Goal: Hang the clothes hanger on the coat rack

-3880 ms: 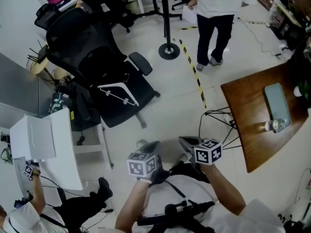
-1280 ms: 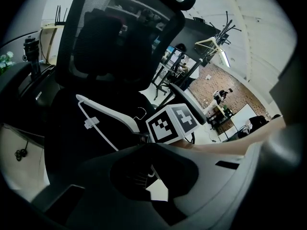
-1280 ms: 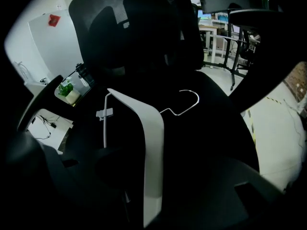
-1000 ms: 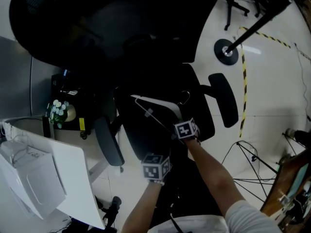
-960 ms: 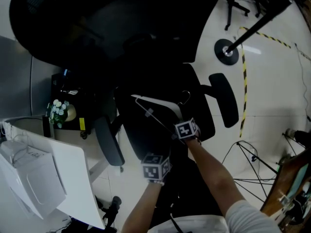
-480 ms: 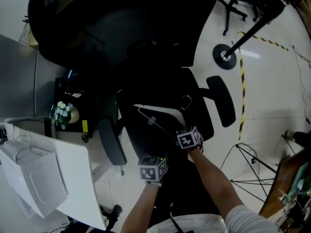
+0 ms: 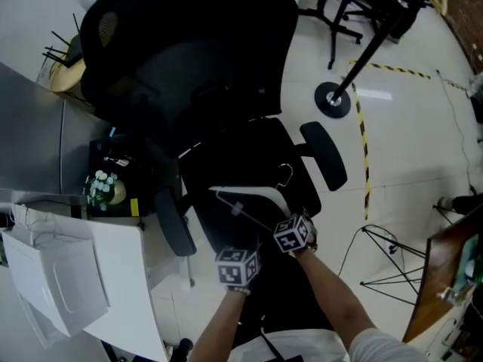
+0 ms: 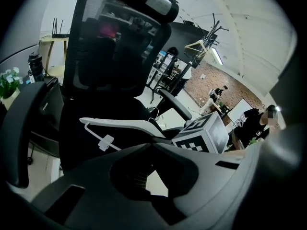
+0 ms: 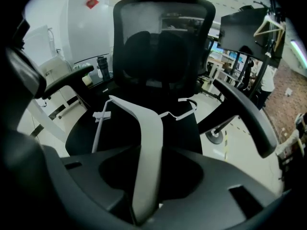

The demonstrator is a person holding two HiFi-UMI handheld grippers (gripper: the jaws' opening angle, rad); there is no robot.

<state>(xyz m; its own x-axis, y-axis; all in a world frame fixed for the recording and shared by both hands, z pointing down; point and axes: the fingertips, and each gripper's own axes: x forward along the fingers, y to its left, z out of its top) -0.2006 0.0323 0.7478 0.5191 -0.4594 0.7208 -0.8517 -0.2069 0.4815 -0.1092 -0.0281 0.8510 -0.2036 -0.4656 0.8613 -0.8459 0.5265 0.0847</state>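
Observation:
A white clothes hanger (image 7: 256, 193) with a metal hook hangs just above the seat of a black office chair (image 7: 226, 74). My right gripper (image 7: 284, 222) is shut on one of the hanger's arms. In the right gripper view the white arm (image 9: 151, 143) runs straight down between the jaws of that gripper (image 9: 149, 152). My left gripper (image 7: 235, 253) is lower left of it, beside the hanger (image 8: 124, 124). The tips of the left gripper (image 8: 152, 145) meet with nothing in them. The coat rack (image 7: 332, 100) stands on the floor beyond the chair, and another hanger hangs on its top (image 8: 201, 44).
The chair's armrests (image 7: 324, 155) flank the seat. A white desk (image 7: 113, 277) with a white bag (image 7: 53, 285) stands at the left, with a small plant (image 7: 102, 188) near it. Yellow-black floor tape (image 7: 361, 142), cables (image 7: 377, 251) and a brown table corner (image 7: 445, 277) lie to the right.
Four seconds ago the hanger lay on the seat and both grippers were near my body. Over the last second the right gripper has lifted the hanger; the left gripper has also risen.

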